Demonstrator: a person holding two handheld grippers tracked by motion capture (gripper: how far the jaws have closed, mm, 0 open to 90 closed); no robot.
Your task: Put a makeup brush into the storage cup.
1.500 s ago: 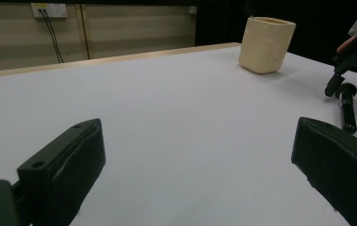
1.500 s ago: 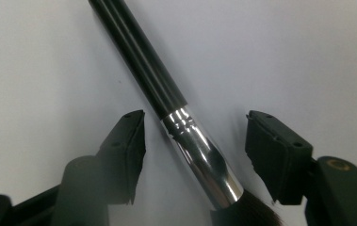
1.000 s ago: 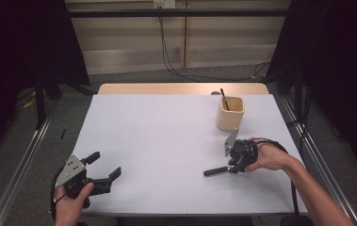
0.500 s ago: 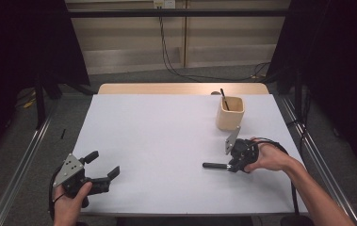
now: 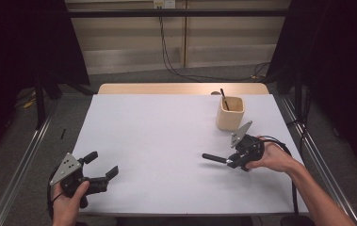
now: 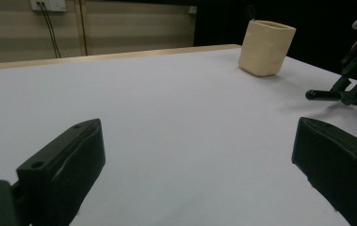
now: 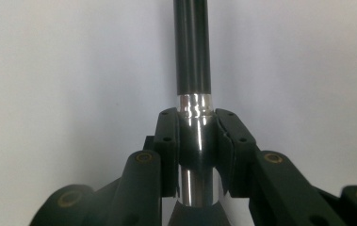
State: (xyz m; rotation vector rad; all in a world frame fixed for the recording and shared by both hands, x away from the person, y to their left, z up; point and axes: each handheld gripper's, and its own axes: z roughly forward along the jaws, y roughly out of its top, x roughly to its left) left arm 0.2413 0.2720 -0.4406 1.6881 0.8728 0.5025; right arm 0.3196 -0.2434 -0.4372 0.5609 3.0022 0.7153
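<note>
A black pen (image 7: 192, 56) with a shiny silver band points away from my right gripper (image 7: 196, 127), whose jaws have just been closing and now clamp it on both sides. In the high view that right gripper (image 5: 230, 161) rests low over the white table at the right, and the pen (image 5: 212, 157) sticks out leftward from it. My left gripper (image 5: 102, 163) sits at the front left corner, open, with nothing between its fingers. From the left gripper (image 6: 199, 155), the pen (image 6: 322, 95) shows far off at the right.
A cream cup (image 5: 230, 113) stands at the back right of the white table (image 5: 166, 136) with a dark stick (image 5: 223, 98) in it; it also shows as the cup (image 6: 265, 47) ahead. A wooden strip (image 5: 166, 88) edges the far side.
The pen's free end has swung from pointing toward the front left to pointing straight left, and the right hand has shifted slightly. The left gripper has not moved.
</note>
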